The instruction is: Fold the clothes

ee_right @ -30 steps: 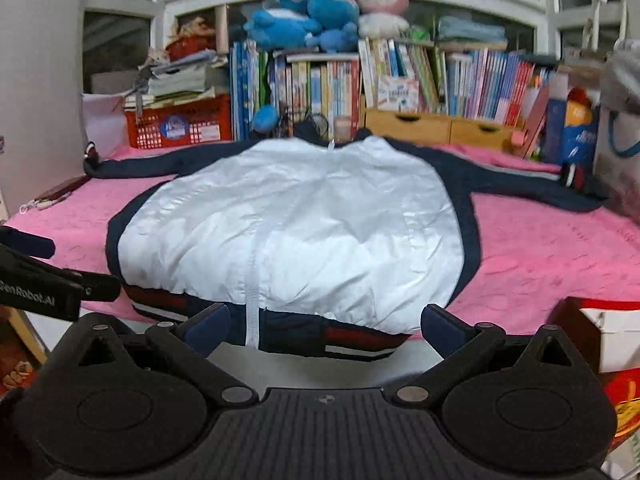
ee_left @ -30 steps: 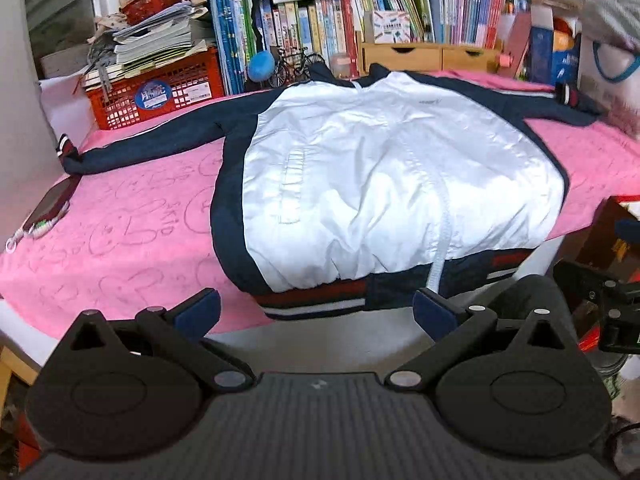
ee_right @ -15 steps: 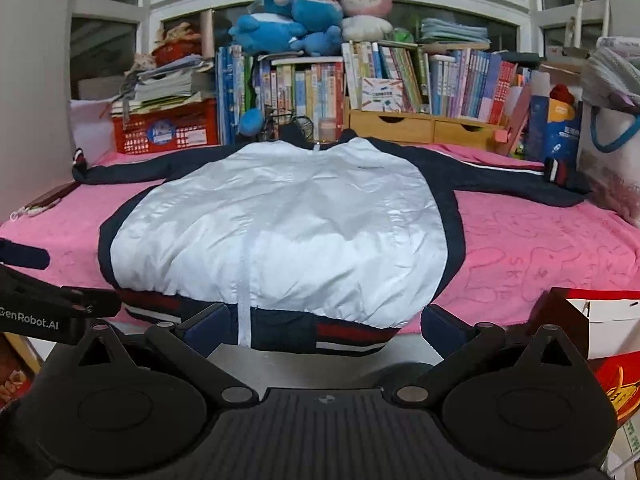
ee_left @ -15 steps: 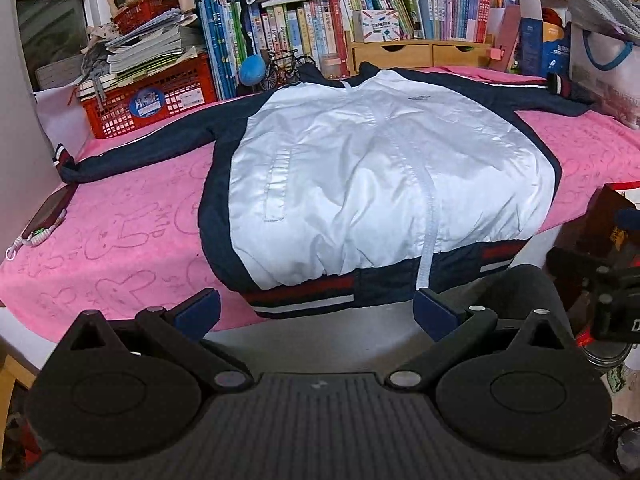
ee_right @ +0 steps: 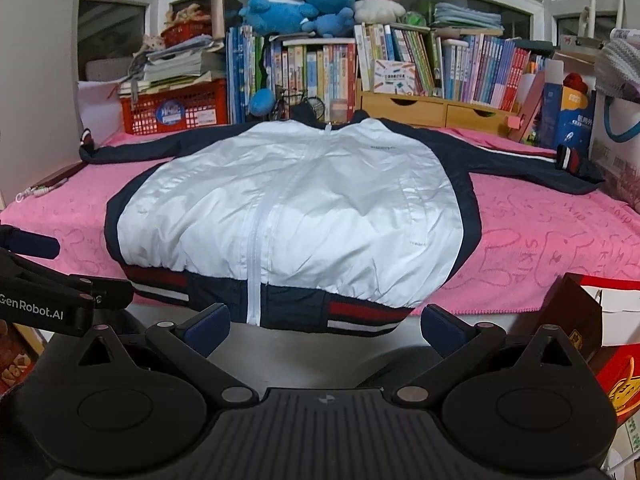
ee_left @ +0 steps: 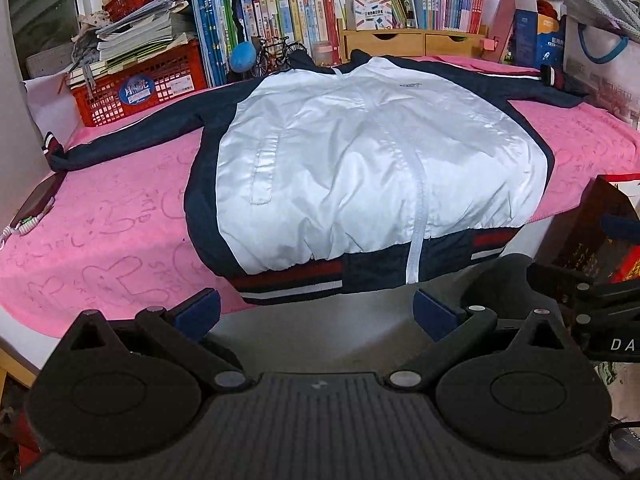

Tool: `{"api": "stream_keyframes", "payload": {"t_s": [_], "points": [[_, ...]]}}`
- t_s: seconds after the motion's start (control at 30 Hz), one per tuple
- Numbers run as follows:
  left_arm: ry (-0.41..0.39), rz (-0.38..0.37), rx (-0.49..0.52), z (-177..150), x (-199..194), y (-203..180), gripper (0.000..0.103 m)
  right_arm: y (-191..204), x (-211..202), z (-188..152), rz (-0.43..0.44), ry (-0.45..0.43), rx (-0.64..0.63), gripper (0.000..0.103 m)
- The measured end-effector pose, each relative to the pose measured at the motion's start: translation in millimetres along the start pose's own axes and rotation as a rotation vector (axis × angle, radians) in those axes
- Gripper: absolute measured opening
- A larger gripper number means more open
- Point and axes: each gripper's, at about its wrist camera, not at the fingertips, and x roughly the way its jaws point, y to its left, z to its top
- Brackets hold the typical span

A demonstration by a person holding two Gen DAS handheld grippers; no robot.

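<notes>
White and navy zip jacket (ee_left: 360, 152): flat on pink towel (ee_left: 108, 232), looks nearer than before.
Left gripper (ee_left: 316, 314): wide apart, empty.
Right gripper (ee_right: 324, 328): wide apart, empty.

The left gripper (ee_left: 316, 314) is level, its jaws spread wide with nothing between them. The right gripper (ee_right: 325, 323) sits just beside it at much the same height, jaws equally wide and empty, both pointing forward side by side.

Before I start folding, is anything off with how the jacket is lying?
The jacket lies flat, zipped, sleeves spread, but its striped hem overhangs the pink blanket's near edge. Both claws are open, clear of it.
</notes>
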Motion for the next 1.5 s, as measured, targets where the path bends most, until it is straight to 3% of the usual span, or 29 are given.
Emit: {"api": "stream_keyframes", "payload": {"t_s": [0.23,0.37,0.53,0.83,1.0,1.17,1.37,1.43,1.5], "points": [[0.004,-0.011,0.009,4,2,-2,0.103,0,4,-2,0.002,0.012,-0.001,0.103],[-0.069,-0.064,-0.029,39,6,9,0.103,-15,6,9,-0.036,-0.079,0.010,0.103],[-0.049,-0.084,-0.096,87,34,29,0.103,-87,24,36,-0.167,-0.134,0.150,0.103],[-0.010,-0.068,-0.080,139,92,28,0.103,-210,69,81,-0.394,-0.188,0.312,0.103],[-0.042,-0.155,0.006,189,131,-5,0.103,-243,110,118,-0.367,-0.187,0.198,0.103],[-0.036,-0.113,0.077,216,179,-40,0.103,-275,174,163,-0.313,-0.194,0.142,0.103],[0.069,-0.125,0.085,217,234,-58,0.103,-352,274,201,-0.177,-0.115,0.256,0.102],[0.092,-0.118,0.090,214,249,-59,0.103,-381,296,208,-0.279,-0.062,0.304,0.099],[0.082,-0.131,0.076,211,255,-56,0.103,-399,303,214,-0.527,-0.024,0.280,0.094]]}}
